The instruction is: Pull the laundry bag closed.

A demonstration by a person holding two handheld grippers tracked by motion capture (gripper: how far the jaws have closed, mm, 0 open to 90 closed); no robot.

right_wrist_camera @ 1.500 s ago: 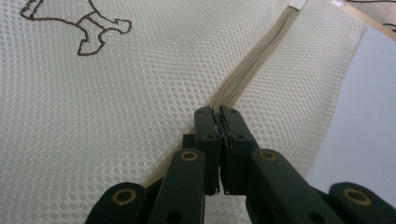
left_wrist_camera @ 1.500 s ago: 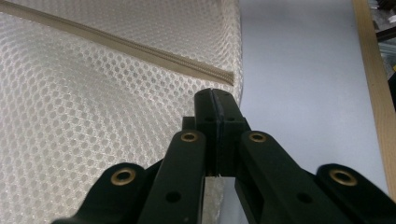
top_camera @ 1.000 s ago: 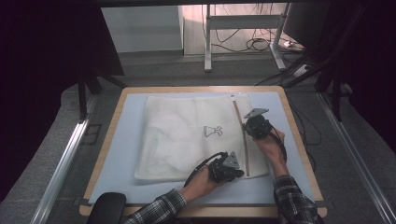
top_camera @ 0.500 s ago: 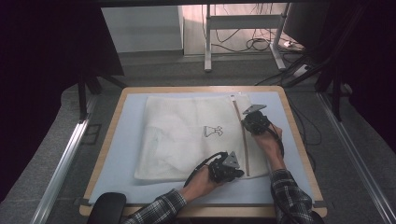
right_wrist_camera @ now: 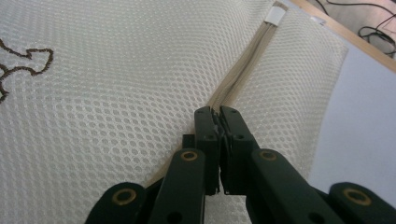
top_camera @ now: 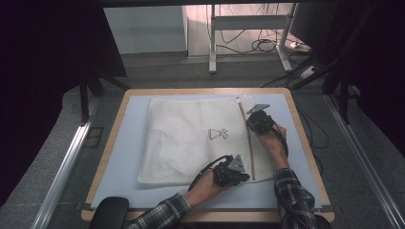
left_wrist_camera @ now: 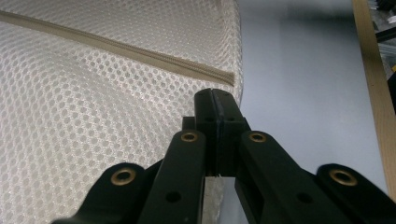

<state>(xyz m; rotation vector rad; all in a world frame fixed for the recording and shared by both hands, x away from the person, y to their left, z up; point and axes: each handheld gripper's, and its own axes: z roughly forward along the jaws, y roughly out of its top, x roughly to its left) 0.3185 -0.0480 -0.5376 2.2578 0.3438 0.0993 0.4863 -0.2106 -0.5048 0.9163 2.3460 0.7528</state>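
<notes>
Both grippers clenched on white mesh laundry bag (top_camera: 193,140) lying flat on blue table mat (top_camera: 126,143). Left gripper (top_camera: 244,175) pins near corner beside zipper (left_wrist_camera: 140,53) end, unmoved. Right gripper (top_camera: 251,123) has slid farther up zipper since a second ago, pinching what looks like slider. Judgement: zip being run along, upper stretch left
</notes>
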